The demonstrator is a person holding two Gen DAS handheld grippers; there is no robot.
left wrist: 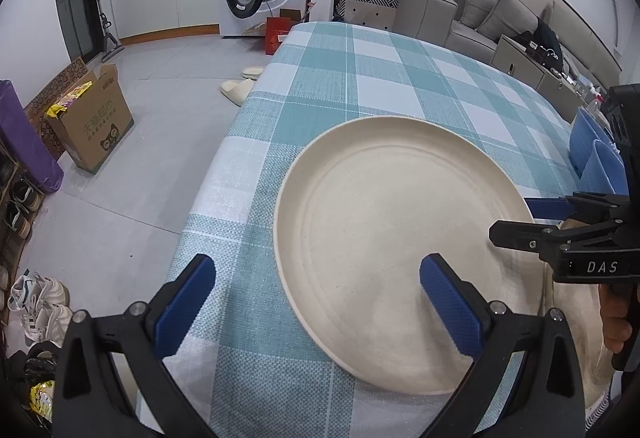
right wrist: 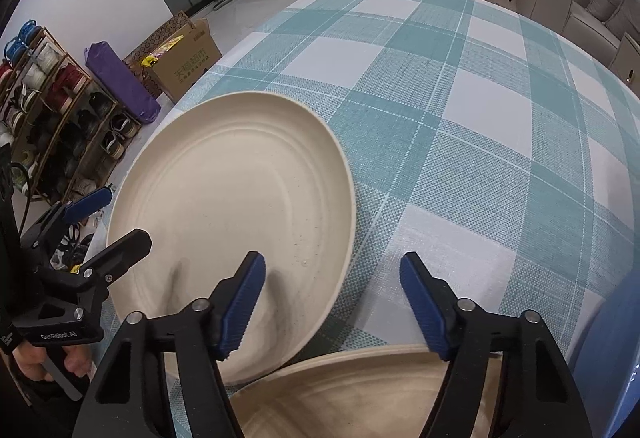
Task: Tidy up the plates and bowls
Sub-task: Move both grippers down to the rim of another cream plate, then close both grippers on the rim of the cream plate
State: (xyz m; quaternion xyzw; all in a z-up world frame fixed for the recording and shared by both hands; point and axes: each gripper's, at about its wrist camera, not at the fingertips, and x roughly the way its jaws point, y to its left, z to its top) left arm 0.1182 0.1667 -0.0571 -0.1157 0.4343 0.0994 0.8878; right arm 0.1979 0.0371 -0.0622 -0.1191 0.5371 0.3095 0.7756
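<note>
Now my cream plate (right wrist: pixel 224 206), ringed and lightly speckled, lies empty on the checked desk (right wrist: pixel 460 118); my left tongs (left wrist: pixel 316 302) and right tongs (right wrist: pixel 332 298) gape, gripping nothing.

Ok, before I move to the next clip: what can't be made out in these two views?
- Second cream dish: right wrist view, cut off by the bottom edge and the right hand-held gripper; plate or bowl, cannot tell.
- Blue things: left wrist view, cut off at the right edge behind the other gripper; kind unclear.
- Large cream plate: its near rim is hidden behind the left hand-held gripper.
</note>
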